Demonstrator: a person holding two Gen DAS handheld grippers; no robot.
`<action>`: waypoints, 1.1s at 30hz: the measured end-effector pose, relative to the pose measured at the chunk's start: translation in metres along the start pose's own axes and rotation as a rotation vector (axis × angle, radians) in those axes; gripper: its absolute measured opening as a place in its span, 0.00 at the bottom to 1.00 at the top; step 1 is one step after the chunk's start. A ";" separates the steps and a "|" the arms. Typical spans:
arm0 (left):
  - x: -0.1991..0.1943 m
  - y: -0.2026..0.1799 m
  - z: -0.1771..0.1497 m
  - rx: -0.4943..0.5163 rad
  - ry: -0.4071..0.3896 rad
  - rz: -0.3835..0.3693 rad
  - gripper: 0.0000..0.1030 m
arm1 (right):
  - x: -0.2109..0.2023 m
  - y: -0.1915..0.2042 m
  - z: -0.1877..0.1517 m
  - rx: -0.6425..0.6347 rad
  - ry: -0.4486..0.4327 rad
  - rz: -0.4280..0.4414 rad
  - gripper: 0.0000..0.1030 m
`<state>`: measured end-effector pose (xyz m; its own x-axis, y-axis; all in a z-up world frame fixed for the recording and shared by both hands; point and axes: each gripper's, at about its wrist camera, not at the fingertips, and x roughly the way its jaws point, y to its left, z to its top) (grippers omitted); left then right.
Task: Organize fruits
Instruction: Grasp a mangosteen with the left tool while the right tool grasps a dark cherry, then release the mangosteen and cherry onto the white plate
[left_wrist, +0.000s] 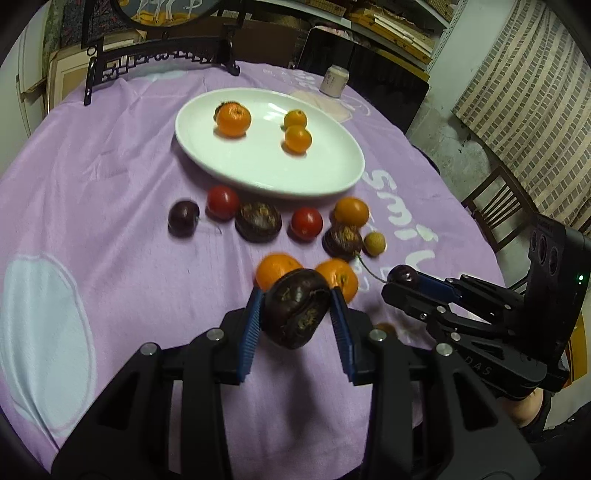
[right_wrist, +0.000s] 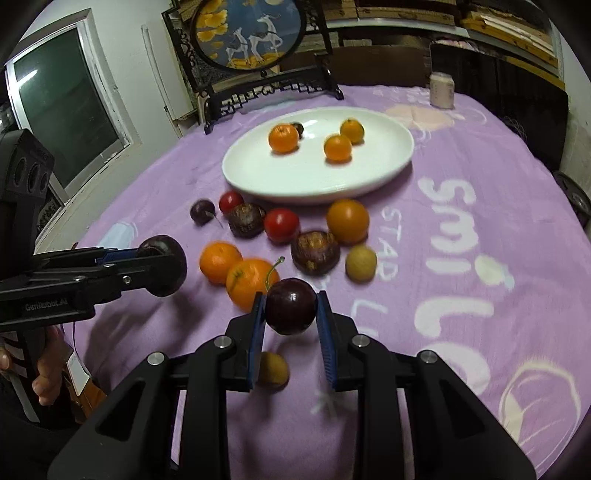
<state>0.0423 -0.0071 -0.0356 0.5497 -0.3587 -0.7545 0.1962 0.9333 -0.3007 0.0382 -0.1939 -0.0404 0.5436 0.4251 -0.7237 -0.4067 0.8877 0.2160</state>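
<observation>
A dark brown mangosteen (left_wrist: 295, 308) is sitting clamped between the blue-padded fingers (left_wrist: 251, 325) of the left gripper (left_wrist: 297, 295), lifted clear of the purple cloth (left_wrist: 110, 192) that is covering the worktop. Beside it, the right gripper (right_wrist: 290, 301) is pinching a glossy dark cherry (right_wrist: 291, 305) with a green stem, its fingers (right_wrist: 327, 332) closed tight on the fruit, which is likewise hanging above the cloth.

Just beyond the held mangosteen, two mandarins (left_wrist: 275, 267) are lying side by side on the cloth. Farther out, a loose row of fruit is spreading across the worktop: a dark cherry (left_wrist: 183, 217), a red tomato (left_wrist: 222, 201), a second mangosteen (left_wrist: 258, 221), another red tomato (left_wrist: 306, 222), a third mangosteen (left_wrist: 342, 240) with an orange fruit (left_wrist: 351, 211) touching it behind, and a small pale yellow fruit (left_wrist: 374, 243) just beside it. Another small yellow fruit (right_wrist: 272, 369) is lying on the cloth under the right gripper.

Behind this row, a white oval plate (left_wrist: 325, 173) is carrying three orange fruits: a larger one (left_wrist: 233, 119) to the left and two smaller ones (left_wrist: 297, 139) near each other to the right. In the right wrist view, a dark fruit (right_wrist: 297, 129) is peeking out behind the larger one.

At the far edge, a small pale jar (left_wrist: 334, 79) and a black ornamental stand (right_wrist: 258, 66) holding a round painted panel are standing on the worktop.
</observation>
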 end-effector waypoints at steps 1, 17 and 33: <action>-0.001 0.002 0.005 0.002 -0.008 0.002 0.36 | 0.000 0.001 0.006 -0.009 -0.008 -0.003 0.27; 0.110 0.022 0.192 -0.038 0.005 0.134 0.36 | 0.091 -0.065 0.148 0.004 -0.046 -0.158 0.27; 0.059 0.024 0.178 -0.068 -0.137 0.070 0.57 | 0.091 -0.082 0.134 0.044 -0.085 -0.193 0.52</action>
<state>0.2240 -0.0024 0.0165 0.6667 -0.2828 -0.6896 0.1005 0.9509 -0.2929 0.2194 -0.2045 -0.0364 0.6688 0.2579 -0.6973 -0.2572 0.9603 0.1085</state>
